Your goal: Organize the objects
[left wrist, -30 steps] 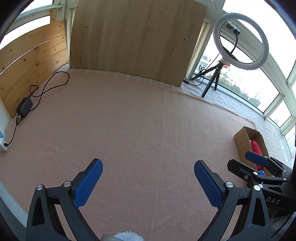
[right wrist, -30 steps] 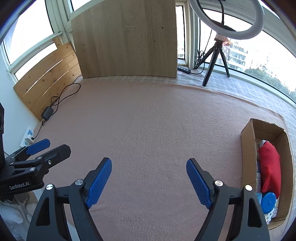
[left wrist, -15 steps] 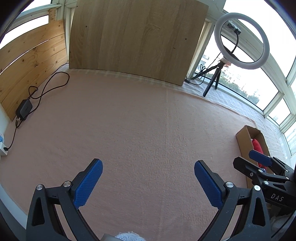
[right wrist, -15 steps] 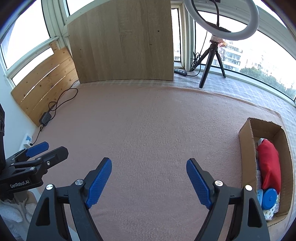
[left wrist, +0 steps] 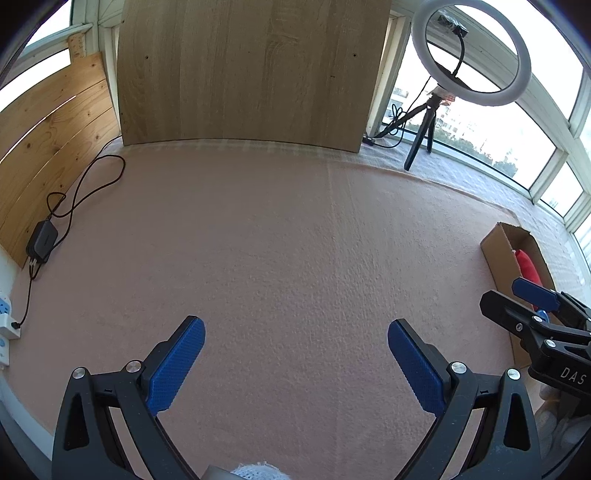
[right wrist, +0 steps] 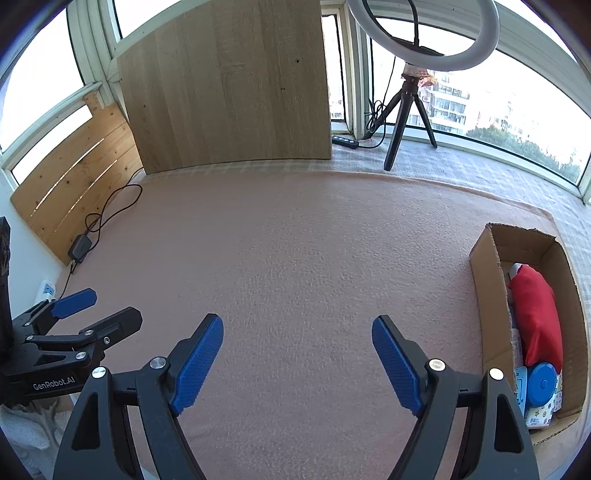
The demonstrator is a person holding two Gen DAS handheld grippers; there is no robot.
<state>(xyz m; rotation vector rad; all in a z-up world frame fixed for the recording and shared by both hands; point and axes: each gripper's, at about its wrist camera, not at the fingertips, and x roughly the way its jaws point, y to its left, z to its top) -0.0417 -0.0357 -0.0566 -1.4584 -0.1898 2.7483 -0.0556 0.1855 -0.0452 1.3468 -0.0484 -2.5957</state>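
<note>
Held low and level over the pink carpet (left wrist: 295,236), side by side, both aimed toward the wooden board (left wrist: 243,70) at the far wall. Left tool (left wrist: 295,363) spread wide, blue pads (left wrist: 173,365) well apart, gripping nothing, touching nothing. Right tool (right wrist: 297,363) likewise wide and empty, hovering clear of the carpet. Off to the right, near the carpet's edge, an open cardboard box (right wrist: 487,295) with a red pouch (right wrist: 537,314) lying inside, a blue round lid (right wrist: 542,384) and what looks like a patterned packet (right wrist: 541,413) at its near end. Ring light (right wrist: 424,33) on a tripod by the window.
</note>
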